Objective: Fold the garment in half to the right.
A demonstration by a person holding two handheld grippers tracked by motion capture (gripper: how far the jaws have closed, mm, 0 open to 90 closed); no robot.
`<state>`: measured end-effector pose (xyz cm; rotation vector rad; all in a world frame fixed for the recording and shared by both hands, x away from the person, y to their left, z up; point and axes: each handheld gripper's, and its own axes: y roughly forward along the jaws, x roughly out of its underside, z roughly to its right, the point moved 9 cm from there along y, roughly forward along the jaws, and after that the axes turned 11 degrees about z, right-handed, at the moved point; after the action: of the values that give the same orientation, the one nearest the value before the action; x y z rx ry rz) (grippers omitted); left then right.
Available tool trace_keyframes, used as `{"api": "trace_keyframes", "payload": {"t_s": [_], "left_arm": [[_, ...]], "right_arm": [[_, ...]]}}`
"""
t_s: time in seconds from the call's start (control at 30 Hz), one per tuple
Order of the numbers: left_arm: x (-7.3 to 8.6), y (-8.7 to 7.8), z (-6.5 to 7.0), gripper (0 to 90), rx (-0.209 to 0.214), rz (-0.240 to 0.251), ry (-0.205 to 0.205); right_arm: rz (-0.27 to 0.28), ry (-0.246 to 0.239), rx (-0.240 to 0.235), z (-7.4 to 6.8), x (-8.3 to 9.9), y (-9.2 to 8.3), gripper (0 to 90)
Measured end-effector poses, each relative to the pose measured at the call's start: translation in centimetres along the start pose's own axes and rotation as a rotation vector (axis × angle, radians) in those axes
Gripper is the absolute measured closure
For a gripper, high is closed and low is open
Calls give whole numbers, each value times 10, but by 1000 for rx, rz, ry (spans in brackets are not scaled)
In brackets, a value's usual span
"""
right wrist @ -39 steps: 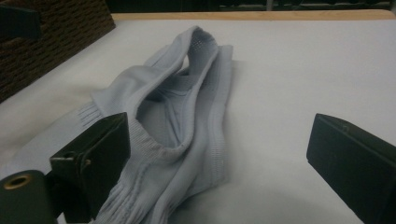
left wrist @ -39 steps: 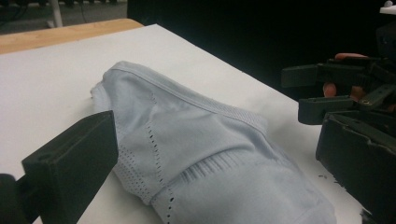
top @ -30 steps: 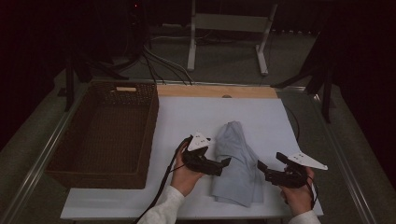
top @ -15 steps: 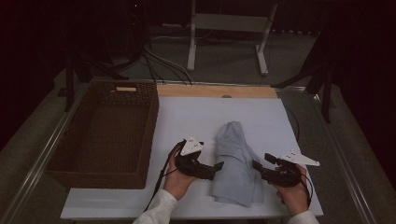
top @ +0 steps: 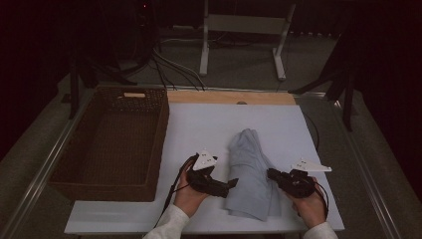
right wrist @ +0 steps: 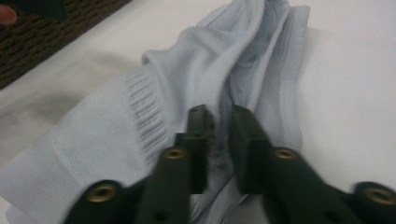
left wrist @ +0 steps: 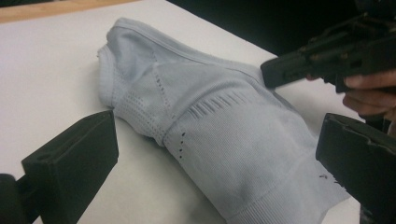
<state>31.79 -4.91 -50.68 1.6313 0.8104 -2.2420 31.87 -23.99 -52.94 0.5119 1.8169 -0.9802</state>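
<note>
Item: one pale blue knitted garment, folded and bunched into a long bundle, laid on the white counter with its ribbed hem toward the person and its narrower end pointing away. Ribbing and rows of small perforations are seen across its knit in the left tool's view. Item: left tool, held in the left hand just beside the garment's left edge near the hem; its jaws are seen standing wide apart with the fabric lying between them, neither pad pressed against it. Item: right tool, held in the right hand at the garment's right edge; its jaws have just been closing and are now drawn nearly together, a fold of the cloth pinched between them. Item: brown woven basket, set well to the left of the garment, on the counter's left part. A strip of bare wood is noted beyond the garment, along the counter's far edge.
</note>
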Motion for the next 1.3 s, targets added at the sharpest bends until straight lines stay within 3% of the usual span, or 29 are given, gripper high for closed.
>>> {"api": "trace_keyframes", "payload": {"t_s": [0.3, 0.4, 0.67, 0.87, 0.93, 1.07, 1.3], "left_arm": [[6, 7, 8, 0, 34, -22, 0], [10, 10, 12, 13, 60, -38, -24], [9, 11, 17, 27, 78, -32, -12], [12, 13, 22, 64, 84, -49, -3], [13, 14, 24, 72, 93, -56, -5], [15, 15, 27, 160, 104, -71, -10], [17, 17, 30, 183, 118, -82, -12]], "right_arm": [[53, -4, 17, 3, -14, -2, 893], [72, -3, 32, 7, -20, -3, 893], [96, -11, 56, 12, -28, -1, 895], [133, -21, 103, 20, -38, -2, 895], [133, -19, 105, 21, -38, -1, 895], [64, -10, 110, 25, -26, 5, 894], [45, -4, 103, 25, -23, 4, 865]]}}
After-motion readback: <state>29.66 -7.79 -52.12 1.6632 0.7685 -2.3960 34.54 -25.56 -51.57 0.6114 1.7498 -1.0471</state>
